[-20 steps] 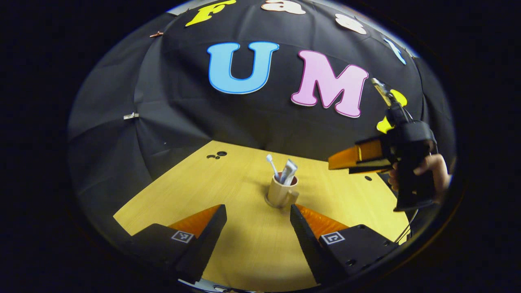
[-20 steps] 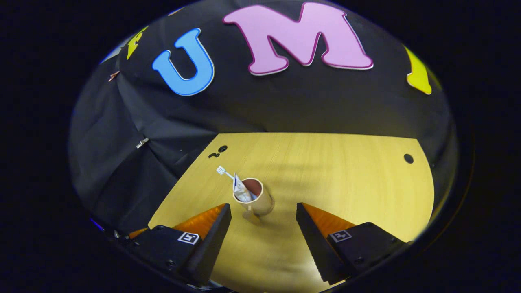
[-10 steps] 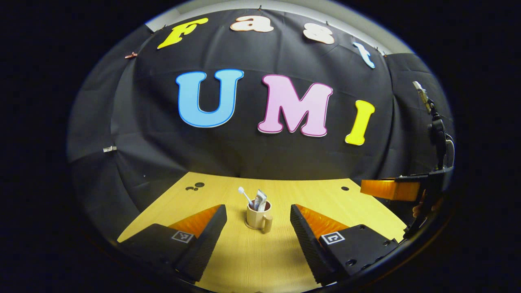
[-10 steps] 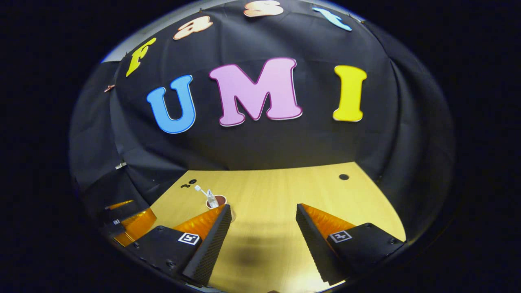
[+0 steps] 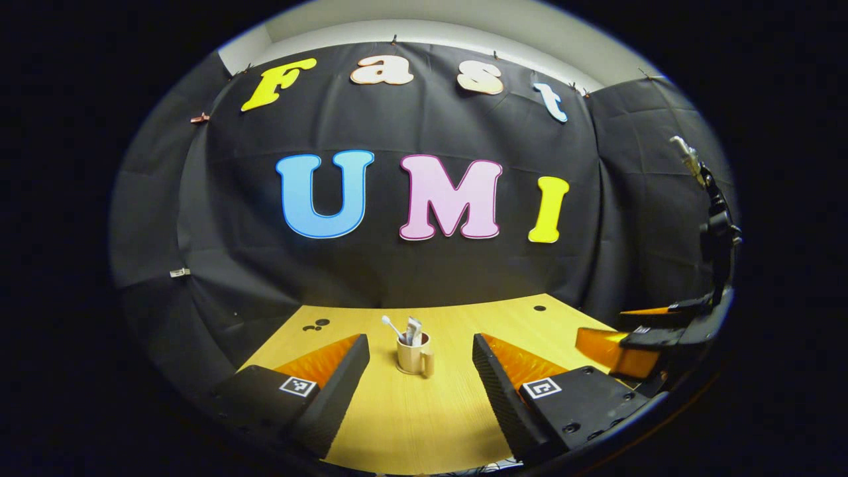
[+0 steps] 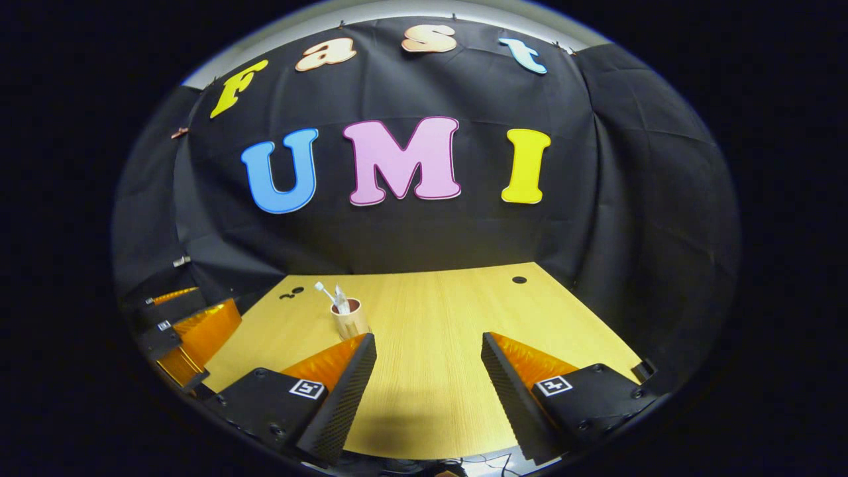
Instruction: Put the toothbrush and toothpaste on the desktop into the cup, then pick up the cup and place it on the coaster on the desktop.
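A beige cup [image 5: 412, 356] with a handle stands upright mid-table, apart from both grippers. A white toothbrush [image 5: 391, 326] and a toothpaste tube [image 5: 415, 329] stick out of its top. In the right gripper view the cup [image 6: 350, 322] is ahead to the left, with the toothbrush [image 6: 323, 290] leaning left. What lies under the cup is too small to tell. My left gripper [image 5: 419, 340] is open and holds nothing. My right gripper [image 6: 428, 339] is also open and bare. Each shows in the other's view: right gripper [image 5: 623, 328], left gripper [image 6: 192, 315].
The yellow wooden table [image 6: 450, 311] runs back to the black cloth wall. A round hole [image 5: 539, 308] sits near its far right corner and a small cluster of holes [image 5: 318, 324] at the far left. The table's front edge lies just under my fingers.
Both grippers have drawn back from the cup and levelled out, so the cup looks smaller and farther. The cup with its contents has stayed in place. Both stay open.
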The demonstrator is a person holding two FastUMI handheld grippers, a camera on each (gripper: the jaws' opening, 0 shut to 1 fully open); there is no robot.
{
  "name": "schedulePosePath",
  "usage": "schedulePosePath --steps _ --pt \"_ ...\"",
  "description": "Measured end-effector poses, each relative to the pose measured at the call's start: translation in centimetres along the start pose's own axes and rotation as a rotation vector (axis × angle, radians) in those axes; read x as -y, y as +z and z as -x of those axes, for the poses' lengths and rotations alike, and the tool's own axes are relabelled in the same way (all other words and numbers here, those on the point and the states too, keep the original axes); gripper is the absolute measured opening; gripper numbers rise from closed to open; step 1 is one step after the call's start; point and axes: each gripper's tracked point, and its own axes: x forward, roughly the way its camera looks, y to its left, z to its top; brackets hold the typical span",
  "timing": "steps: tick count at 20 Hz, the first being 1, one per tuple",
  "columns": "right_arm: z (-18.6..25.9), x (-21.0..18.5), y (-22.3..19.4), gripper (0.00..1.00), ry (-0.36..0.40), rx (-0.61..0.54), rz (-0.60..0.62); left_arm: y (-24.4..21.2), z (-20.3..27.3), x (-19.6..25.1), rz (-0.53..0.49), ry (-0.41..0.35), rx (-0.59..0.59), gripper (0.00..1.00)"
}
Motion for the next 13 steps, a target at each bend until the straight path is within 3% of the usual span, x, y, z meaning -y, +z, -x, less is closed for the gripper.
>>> schedulePosePath --steps 5,9,13 --pt "2.1 -0.6 -1.1 0.98 -0.006 -0.007 -0.032 -1.8 2.4 -0.7 0.037 -0.028 -0.05 0.97" --pt "3.2 -0.2 -2.9 0.98 -0.038 -0.044 -0.035 -3.0 3.0 -3.1 0.031 0.027 -0.093 0.97" --pt "3.9 -1.3 -4.2 0.98 -0.02 -0.09 -0.029 -4.4 4.2 -3.8 0.099 0.019 -0.134 0.97"
